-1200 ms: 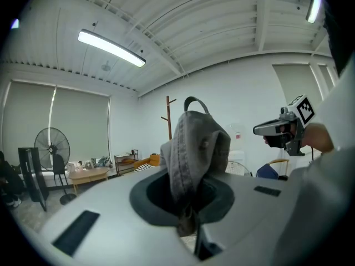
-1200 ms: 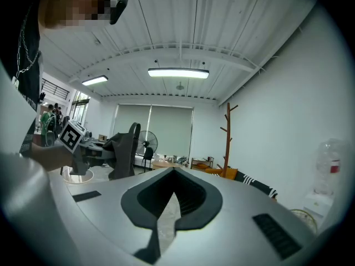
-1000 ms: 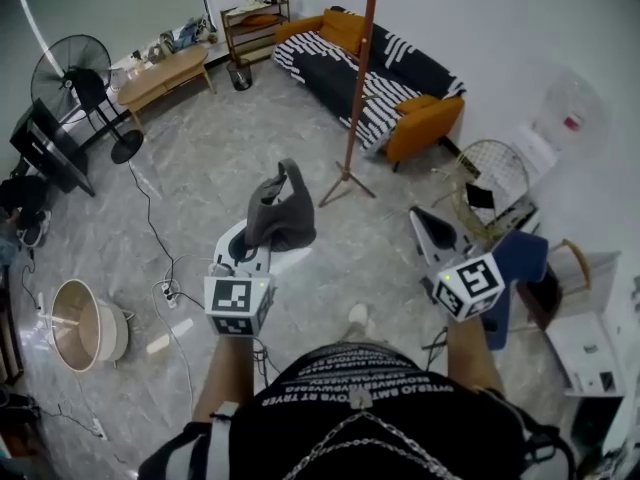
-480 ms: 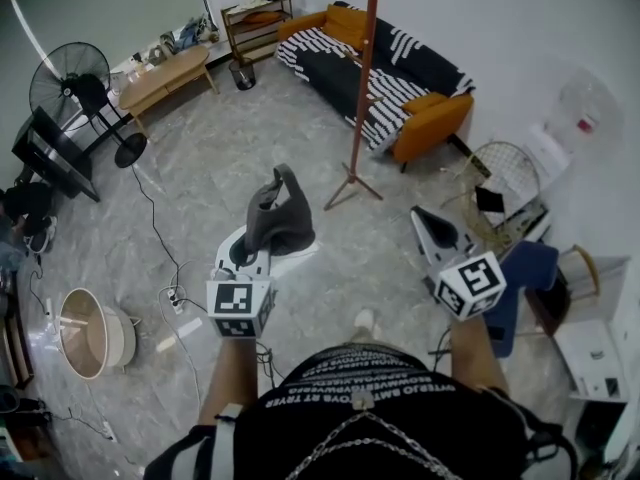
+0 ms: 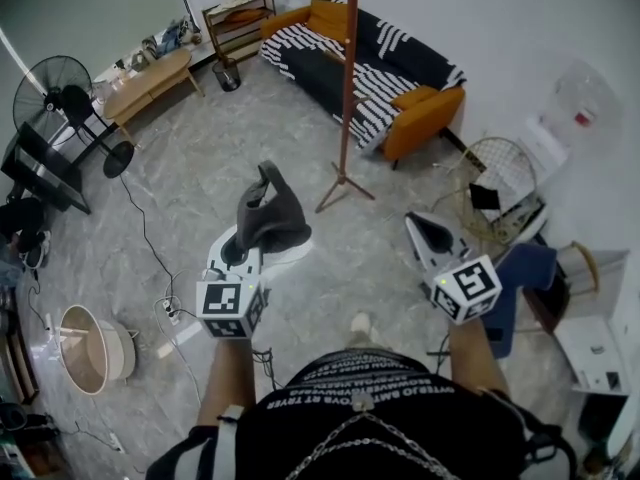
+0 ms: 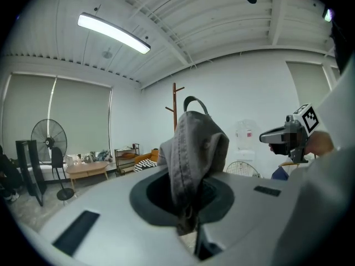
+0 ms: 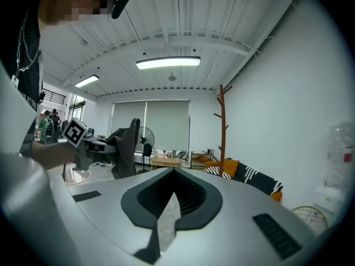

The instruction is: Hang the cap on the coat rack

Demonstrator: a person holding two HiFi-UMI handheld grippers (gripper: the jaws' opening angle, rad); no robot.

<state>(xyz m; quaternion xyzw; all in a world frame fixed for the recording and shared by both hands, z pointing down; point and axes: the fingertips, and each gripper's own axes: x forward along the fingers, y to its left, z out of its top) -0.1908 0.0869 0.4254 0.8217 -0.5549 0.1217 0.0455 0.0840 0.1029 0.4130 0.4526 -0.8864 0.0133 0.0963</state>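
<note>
A dark grey cap [image 5: 268,214] hangs crumpled and upright from my left gripper [image 5: 262,250], which is shut on the cap's fabric. In the left gripper view the cap [image 6: 194,148] fills the jaw mouth, with its strap loop on top. The brown wooden coat rack [image 5: 346,88] stands on the floor ahead, slightly right of the cap and well beyond it. Its pole and pegs rise behind the cap [image 6: 174,98]. My right gripper [image 5: 416,222] is held at the right, shut with nothing in it [image 7: 166,215], and the coat rack [image 7: 223,132] stands to its right.
An orange and black striped sofa [image 5: 370,63] stands behind the rack against the wall. A standing fan [image 5: 62,88], a low wooden table [image 5: 145,76] and a small shelf [image 5: 232,20] are at the far left. Cables and a power strip [image 5: 170,313] lie on the floor, and a wire chair [image 5: 495,183] is at the right.
The left gripper with the cap has drifted a little left and up in the head view. The coat rack and room have shifted left in that view. Both grips are unchanged.
</note>
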